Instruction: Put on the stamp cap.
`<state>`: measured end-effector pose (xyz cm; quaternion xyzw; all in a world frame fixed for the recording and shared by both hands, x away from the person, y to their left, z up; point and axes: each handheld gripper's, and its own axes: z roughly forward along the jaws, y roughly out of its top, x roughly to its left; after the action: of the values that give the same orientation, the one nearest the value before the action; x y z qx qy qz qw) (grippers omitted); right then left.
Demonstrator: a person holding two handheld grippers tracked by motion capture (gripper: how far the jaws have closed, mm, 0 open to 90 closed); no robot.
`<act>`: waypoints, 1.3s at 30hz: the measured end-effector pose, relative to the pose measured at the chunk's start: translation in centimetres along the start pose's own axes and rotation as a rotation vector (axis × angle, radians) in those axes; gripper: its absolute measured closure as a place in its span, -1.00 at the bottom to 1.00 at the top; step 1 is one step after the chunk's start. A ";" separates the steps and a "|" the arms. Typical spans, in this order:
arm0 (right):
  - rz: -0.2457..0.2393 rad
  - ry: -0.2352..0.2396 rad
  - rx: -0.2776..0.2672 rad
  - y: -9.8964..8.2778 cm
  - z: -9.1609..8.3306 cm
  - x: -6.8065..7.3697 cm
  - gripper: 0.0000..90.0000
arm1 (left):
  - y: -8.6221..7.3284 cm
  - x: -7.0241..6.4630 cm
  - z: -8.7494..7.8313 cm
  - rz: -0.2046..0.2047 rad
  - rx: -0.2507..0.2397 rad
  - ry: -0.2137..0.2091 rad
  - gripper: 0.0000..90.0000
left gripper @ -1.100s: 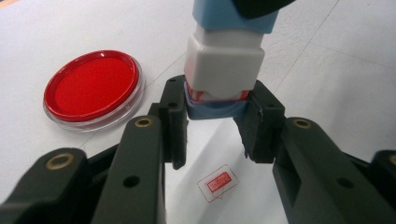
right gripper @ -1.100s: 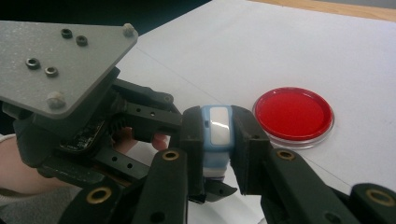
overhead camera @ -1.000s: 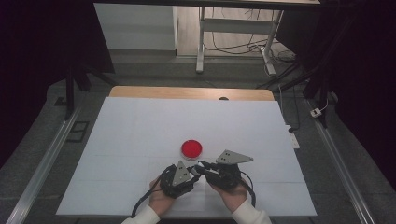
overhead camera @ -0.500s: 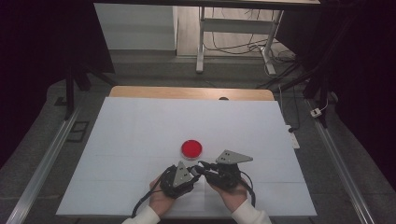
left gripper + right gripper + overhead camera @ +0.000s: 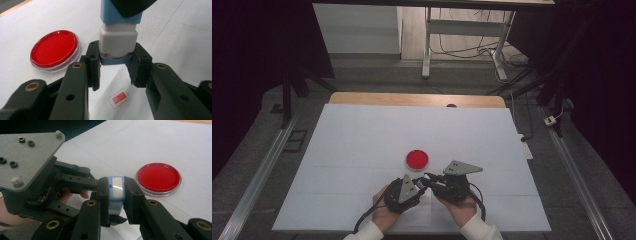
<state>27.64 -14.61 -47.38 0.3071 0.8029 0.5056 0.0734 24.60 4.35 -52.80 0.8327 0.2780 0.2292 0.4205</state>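
Observation:
A small stamp (image 5: 118,40) with a blue top, a white body and a blue bottom rim hangs just above the white sheet (image 5: 362,145). My left gripper (image 5: 116,62) is shut on its bottom rim, a pad on either side. My right gripper (image 5: 116,195) is shut on the blue top of the stamp (image 5: 116,188), which bears a white label. In the high view the left gripper (image 5: 418,185) and the right gripper (image 5: 429,180) meet tip to tip near the table's front edge. A round red ink pad (image 5: 417,159) in a clear dish lies just beyond them.
A small red stamped rectangle (image 5: 119,98) marks the sheet under the stamp. The left gripper's grey plate (image 5: 27,157) stands close at the left of the right gripper view. A wooden table edge (image 5: 412,100) runs along the back, with metal rails at both sides.

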 end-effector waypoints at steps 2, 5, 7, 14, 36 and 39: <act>0.003 0.002 0.004 0.0 0.0 0.0 0.66 | 0.0 0.0 0.0 0.003 0.001 0.000 0.43; 0.008 0.004 0.005 0.0 0.0 -0.1 0.66 | 0.0 -0.1 0.0 0.005 0.003 0.001 0.43; 0.009 0.005 0.006 0.0 0.1 -0.1 0.66 | 0.0 -0.1 0.0 0.006 0.004 0.003 0.43; 0.016 0.011 0.012 -0.1 0.1 -0.2 0.67 | 0.0 -0.2 0.0 0.013 -0.001 0.011 0.43; 0.039 0.027 0.004 0.0 0.0 -0.4 0.67 | 0.1 -0.3 -0.3 0.013 -0.030 0.023 0.43; 0.037 0.027 0.002 0.1 -0.1 -0.4 0.66 | 0.1 -0.1 -0.2 0.008 -0.017 0.013 0.43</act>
<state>27.99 -14.88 -47.39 0.3151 0.7986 0.5100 0.0527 24.41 4.33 -52.67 0.8287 0.2755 0.2384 0.4249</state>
